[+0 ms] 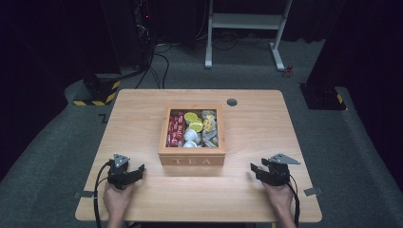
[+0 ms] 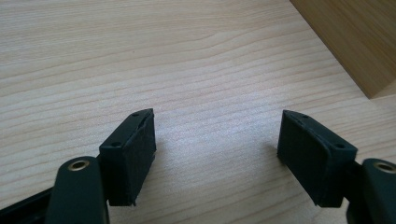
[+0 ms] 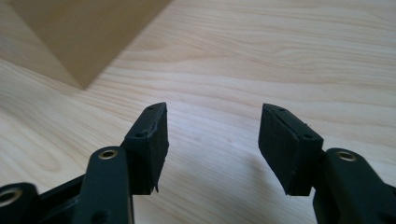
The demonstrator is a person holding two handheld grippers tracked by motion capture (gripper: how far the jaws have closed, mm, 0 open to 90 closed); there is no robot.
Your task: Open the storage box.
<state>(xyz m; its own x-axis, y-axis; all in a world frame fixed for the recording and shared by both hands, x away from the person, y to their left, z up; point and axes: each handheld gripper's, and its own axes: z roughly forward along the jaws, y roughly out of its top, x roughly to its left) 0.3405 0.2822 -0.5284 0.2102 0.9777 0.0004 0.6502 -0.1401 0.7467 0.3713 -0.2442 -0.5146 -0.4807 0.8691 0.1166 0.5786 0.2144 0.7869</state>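
Note:
A wooden box (image 1: 192, 160) marked TEA sits open at the middle of the table (image 1: 142, 118), with red packets (image 1: 175, 129), yellow and white pods (image 1: 192, 127) and grey sachets (image 1: 210, 128) in its compartments. My left gripper (image 1: 135, 172) rests on the table to the box's front left, open and holding nothing; its jaws stand wide apart in the left gripper view (image 2: 217, 137), with the box's corner (image 2: 359, 42) at the upper right. My right gripper (image 1: 256, 170) rests to the box's front right, also open and holding nothing (image 3: 212, 135), with the box's corner (image 3: 88, 32) at the upper left.
A round grey cable port (image 1: 232, 102) is set in the table behind the box. Beyond the table stand a white desk frame (image 1: 247, 28) and black stands with yellow-striped bases (image 1: 97, 92). Bare wood lies left, right and in front of the box.

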